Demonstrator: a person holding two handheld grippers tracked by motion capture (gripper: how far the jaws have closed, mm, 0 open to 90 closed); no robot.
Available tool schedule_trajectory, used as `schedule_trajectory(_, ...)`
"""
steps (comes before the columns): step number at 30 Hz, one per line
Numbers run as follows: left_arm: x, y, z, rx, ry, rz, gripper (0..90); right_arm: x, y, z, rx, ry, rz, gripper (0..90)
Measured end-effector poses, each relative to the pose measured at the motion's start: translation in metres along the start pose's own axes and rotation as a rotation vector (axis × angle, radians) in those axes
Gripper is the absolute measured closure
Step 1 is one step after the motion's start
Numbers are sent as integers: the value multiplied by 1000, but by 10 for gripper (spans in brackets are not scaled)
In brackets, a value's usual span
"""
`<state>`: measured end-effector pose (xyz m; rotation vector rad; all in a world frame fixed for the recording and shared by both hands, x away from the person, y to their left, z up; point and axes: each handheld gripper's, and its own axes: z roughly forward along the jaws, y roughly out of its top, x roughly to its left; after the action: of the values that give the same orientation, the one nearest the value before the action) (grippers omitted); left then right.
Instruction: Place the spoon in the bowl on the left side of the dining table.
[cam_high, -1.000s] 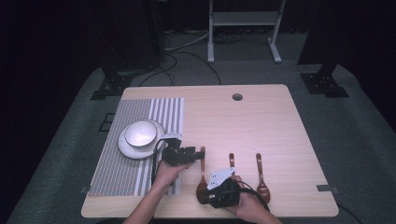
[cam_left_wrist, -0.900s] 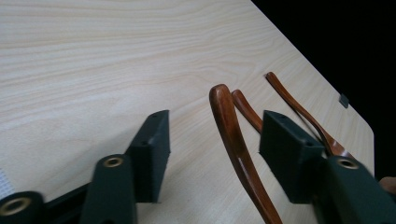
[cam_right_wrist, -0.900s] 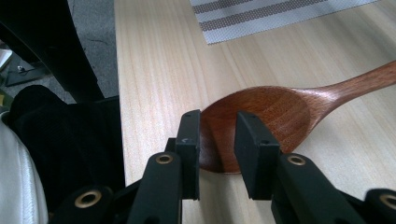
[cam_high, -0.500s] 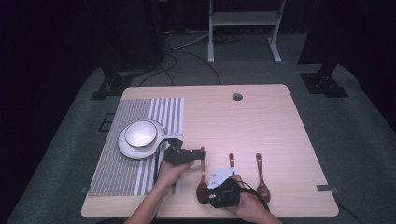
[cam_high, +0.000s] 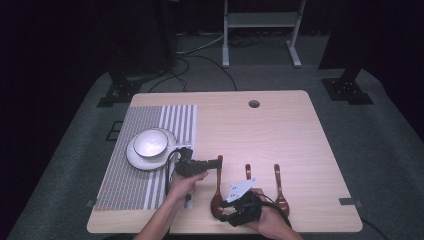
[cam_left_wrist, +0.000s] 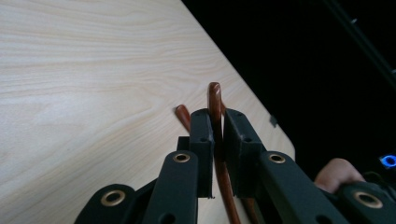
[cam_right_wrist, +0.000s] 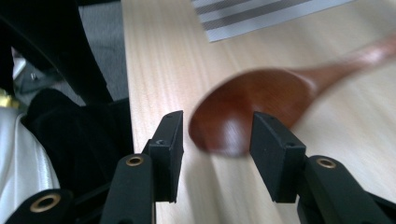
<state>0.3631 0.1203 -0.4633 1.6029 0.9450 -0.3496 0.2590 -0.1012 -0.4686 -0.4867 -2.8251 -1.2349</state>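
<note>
Now the left claw (cam_high: 218, 161) is clamped narrow on the handle of the leftmost wooden spoon (cam_high: 217, 192), and compared with a second ago that spoon looks tipped: its handle end sits up between the jaws while the bowl stays low near the desk's (cam_high: 280, 130) front edge, at about 6 o'clock of the claw. In the left gripper view the red-brown handle (cam_left_wrist: 215, 116) runs straight up through the closed jaws, so the grip looks secure. The right claw (cam_high: 227, 216) stands wide, its jaws either side of that spoon's bowl (cam_right_wrist: 247, 112) without pinching it; the blur there suggests the spoon is moving. Two more spoons (cam_high: 278, 187) lie flat at 3 o'clock of the held one, untouched. The bowl on its plate (cam_high: 150, 145) waits on the striped mat (cam_high: 135, 175) at 10 o'clock. My reading is that the lift has just begun, and carrying the spoon toward the place setting likely comes next.
</note>
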Motion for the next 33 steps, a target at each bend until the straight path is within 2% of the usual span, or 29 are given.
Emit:
schedule_trajectory(3, -3, 2, -2, -14, -9, 2, 840, -8, -5, -15, -40, -4, 45, 516)
schedule_trajectory(6, -5, 3, -4, -23, -11, 8, 842, -13, -8, -25, -57, -18, 65, 502)
schedule_trajectory(7, -6, 3, -4, -28, -11, 14, 842, -15, -10, -30, -59, -31, 74, 493)
schedule_trajectory(8, -7, 4, -5, -31, -12, 14, 842, -20, -15, -43, -68, -68, 89, 483)
schedule_trajectory(9, -7, 4, -5, -33, -11, 13, 842, -20, -15, -43, -68, -68, 89, 483)
schedule_trajectory(10, -8, 4, -6, -37, -10, 11, 842, -24, -20, -53, -81, -85, 111, 477)
schedule_trajectory(11, -9, 5, -6, -39, -5, 17, 842, -24, -20, -53, -81, -85, 111, 477)
schedule_trajectory(12, -9, 5, -7, -40, -3, 20, 842, -28, -27, -65, -100, -107, 135, 470)
schedule_trajectory(13, -10, 6, -7, -46, -2, 22, 842, -28, -27, -65, -100, -107, 135, 470)
schedule_trajectory(14, -11, 6, -8, -49, 2, 23, 842, -30, -34, -75, -117, -126, 162, 459)
schedule_trajectory(17, -12, 8, -10, -52, 9, 35, 842, -33, -41, -84, -135, -140, 186, 457)
schedule_trajectory(18, -14, 9, -10, -53, 16, 44, 842, -35, -47, -92, -146, -155, 212, 453)
schedule_trajectory(25, -16, 12, -12, -48, 41, 63, 842, -36, -65, -109, -161, -205, 257, 430)
schedule_trajectory(28, -17, 14, -14, -48, 51, 69, 842, -36, -68, -112, -162, -214, 258, 426)
schedule_trajectory(33, -19, 23, -21, -56, 79, 92, 842, -34, -77, -119, -169, -235, 288, 413)
